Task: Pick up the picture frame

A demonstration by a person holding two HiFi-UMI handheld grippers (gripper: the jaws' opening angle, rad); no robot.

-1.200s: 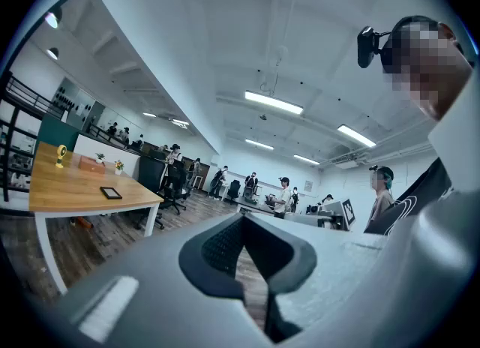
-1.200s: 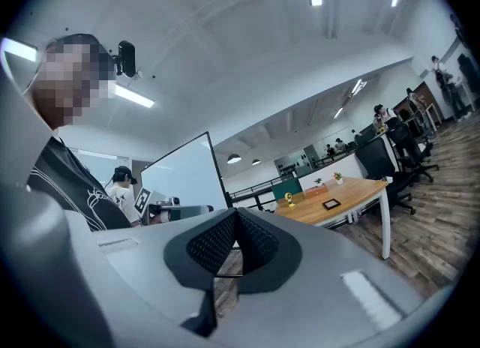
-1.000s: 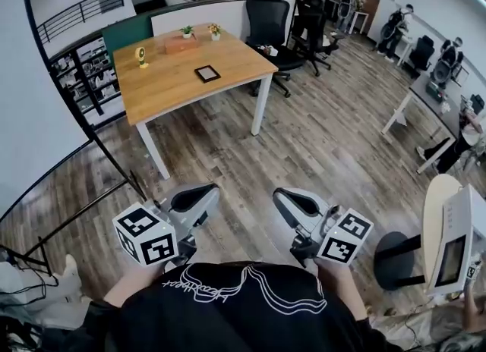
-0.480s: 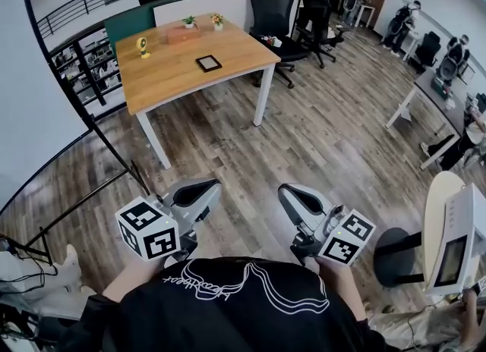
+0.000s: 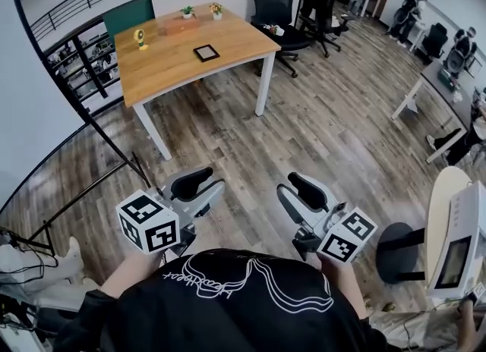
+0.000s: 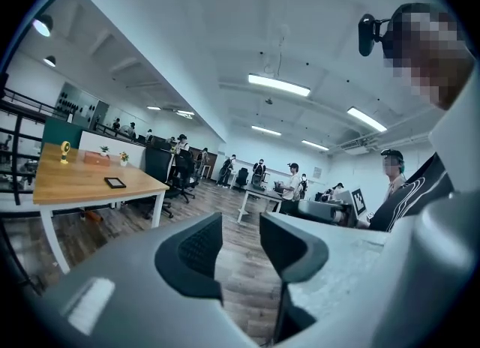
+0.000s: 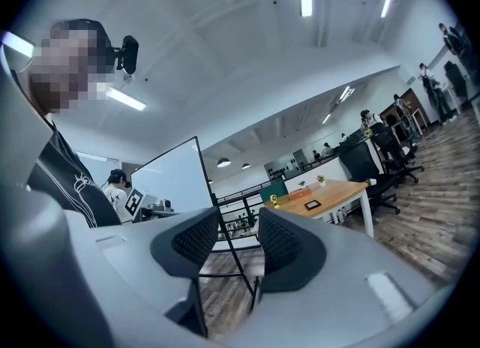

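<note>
Floor: wood planks (image 5: 319, 130) run under both grippers and out ahead of the jaws to the counter.
Counter: a wooden top on white legs (image 5: 163, 70), well ahead of both pairs of jaws and a little to the left of the gap between the 2 grippers.
Picture frame: a small dark frame (image 5: 206, 53) lies flat on the counter, well apart from either gripper. The left gripper view shows it (image 6: 115, 183) far beyond and left of the jaws. The right gripper view shows it (image 7: 312, 205) far beyond and right of the jaws.
Also on the counter: a yellow object (image 5: 140, 38) toward the far-left edge, a brown box (image 5: 181, 24) and 2 small potted plants (image 5: 187, 11) along the far side, all past the frame.
Room: an open office. A black office chair (image 5: 275, 5) stands beyond the counter's far-right corner, a dark railing (image 5: 83, 62) runs left of it, and people stand at desks in the far distance.
Left gripper: held low near the person's body (image 5: 194, 185), marker cube at its rear. Its 2 jaws (image 6: 240, 238) stand a little apart with a narrow gap, only floor showing between them, gripping nothing.
Right gripper: held beside the left one (image 5: 307, 191), apart from it. Its jaws (image 7: 238, 238) are likewise parted by a narrow gap, nothing between them, touching nothing.
</note>
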